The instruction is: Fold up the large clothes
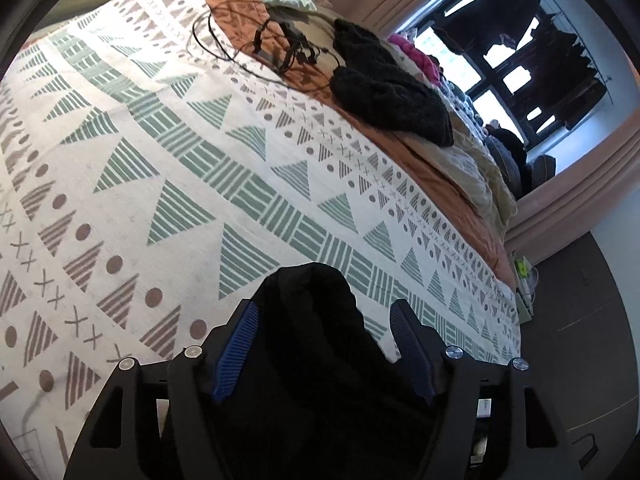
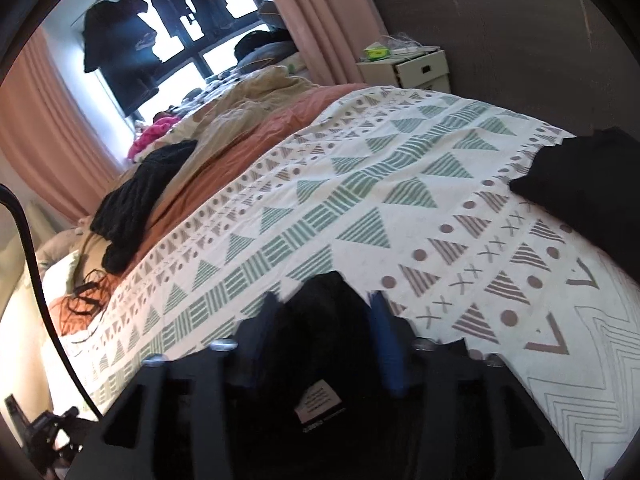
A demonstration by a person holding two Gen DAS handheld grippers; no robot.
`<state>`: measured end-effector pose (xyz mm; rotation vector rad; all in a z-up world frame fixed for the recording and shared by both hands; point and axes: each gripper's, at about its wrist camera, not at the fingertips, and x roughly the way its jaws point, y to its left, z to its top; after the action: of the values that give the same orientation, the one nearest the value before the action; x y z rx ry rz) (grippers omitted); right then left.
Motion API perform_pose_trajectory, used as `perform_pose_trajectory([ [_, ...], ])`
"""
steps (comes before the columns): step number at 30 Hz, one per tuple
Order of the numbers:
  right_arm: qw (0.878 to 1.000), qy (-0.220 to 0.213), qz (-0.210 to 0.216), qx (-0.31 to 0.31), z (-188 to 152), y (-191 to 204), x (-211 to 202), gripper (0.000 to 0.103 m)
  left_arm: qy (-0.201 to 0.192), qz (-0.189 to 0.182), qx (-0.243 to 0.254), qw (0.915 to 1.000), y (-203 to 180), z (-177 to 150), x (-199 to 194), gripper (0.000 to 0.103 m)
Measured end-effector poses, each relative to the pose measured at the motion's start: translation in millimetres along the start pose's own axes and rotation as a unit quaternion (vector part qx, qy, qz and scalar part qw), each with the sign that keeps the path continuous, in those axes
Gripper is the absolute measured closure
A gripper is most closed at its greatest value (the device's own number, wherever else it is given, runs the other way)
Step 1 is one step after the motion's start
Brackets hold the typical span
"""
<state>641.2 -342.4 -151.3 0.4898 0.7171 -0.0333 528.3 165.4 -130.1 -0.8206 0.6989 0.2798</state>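
Observation:
A black garment [image 1: 316,344] bunches between the blue pads of my left gripper [image 1: 324,312]; the jaws stand wide with cloth filling the gap, so the grip is unclear. In the right wrist view my right gripper [image 2: 324,304] has the same black garment [image 2: 320,332] between its blue pads, a label [image 2: 320,402] showing near its base. Another part of the black garment [image 2: 592,188] lies on the patterned bedspread [image 2: 360,200] at the right. The bedspread [image 1: 160,160] also fills the left wrist view.
A black knitted piece [image 1: 384,84] and tangled black cables [image 1: 276,48] lie on the orange sheet [image 1: 436,168] at the bed's far side. A beige duvet [image 2: 248,100], pink curtains [image 2: 312,12] and a white bedside cabinet [image 2: 416,66] stand beyond. Clothes hang at the window [image 1: 508,40].

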Motion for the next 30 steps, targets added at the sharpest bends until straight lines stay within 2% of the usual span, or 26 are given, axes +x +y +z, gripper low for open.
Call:
perform_pose_trajectory([
  [3, 1.000, 0.006, 0.015, 0.002, 0.8, -4.5, -4.4, 0.044, -0.004, -0.001, 0.010, 0.9999, 2.2, 3.3, -12.9, 0.033],
  [8, 1.000, 0.013, 0.002, -0.007, -0.8, -10.5, -10.3, 0.044, -0.010, 0.022, 0.021, 0.9995, 14.5, -5.6, -29.2, 0.033],
  [13, 0.999, 0.032, 0.000, 0.003, -2.9, -25.3, -12.5, 0.044, 0.002, 0.040, 0.035, 0.9986, 29.4, -22.8, -37.6, 0.033],
  [22, 0.996, 0.068, -0.019, -0.057, -13.9, -37.7, -16.0, 0.045, 0.022, 0.079, 0.056, 0.9951, 61.3, -52.9, -54.3, 0.033],
  [27, 0.995, 0.086, -0.006, -0.057, -21.2, -49.9, -21.7, 0.044, 0.034, 0.090, 0.056, 0.9938, 77.3, -71.1, -63.1, 0.033],
  [30, 0.993, 0.093, -0.016, -0.073, -25.8, -52.5, -23.7, 0.045, 0.040, 0.098, 0.064, 0.9923, 82.5, -82.0, -68.5, 0.033],
])
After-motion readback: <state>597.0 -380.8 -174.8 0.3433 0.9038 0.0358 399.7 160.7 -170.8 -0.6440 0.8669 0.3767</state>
